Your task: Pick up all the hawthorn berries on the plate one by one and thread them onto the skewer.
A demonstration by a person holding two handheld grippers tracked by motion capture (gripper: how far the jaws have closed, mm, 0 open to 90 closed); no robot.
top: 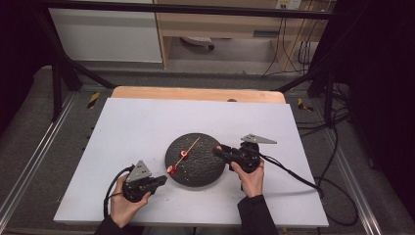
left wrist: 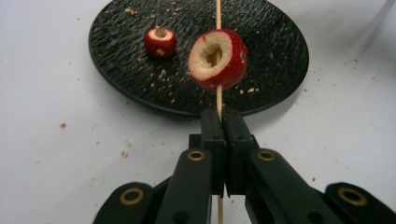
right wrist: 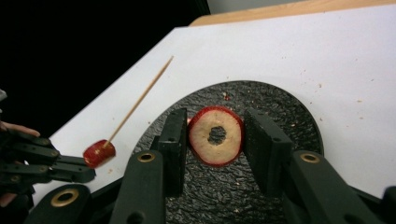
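Red-skinned, pale-fleshed and cored, one fruit slice (left wrist: pixel 217 59) is threaded on the thin wooden skewer (left wrist: pixel 218 100) that my left gripper (left wrist: pixel 223 119) pinches with its jaws closed tight, at the near-left rim of the black textured plate (top: pixel 195 169). On the plate lies a second cored slice (right wrist: pixel 216 135); my right gripper (right wrist: pixel 215 151) straddles it, jaws narrowly parted, apparently not pressing. Crumbs dot the plate and the white table (top: pixel 137 122).
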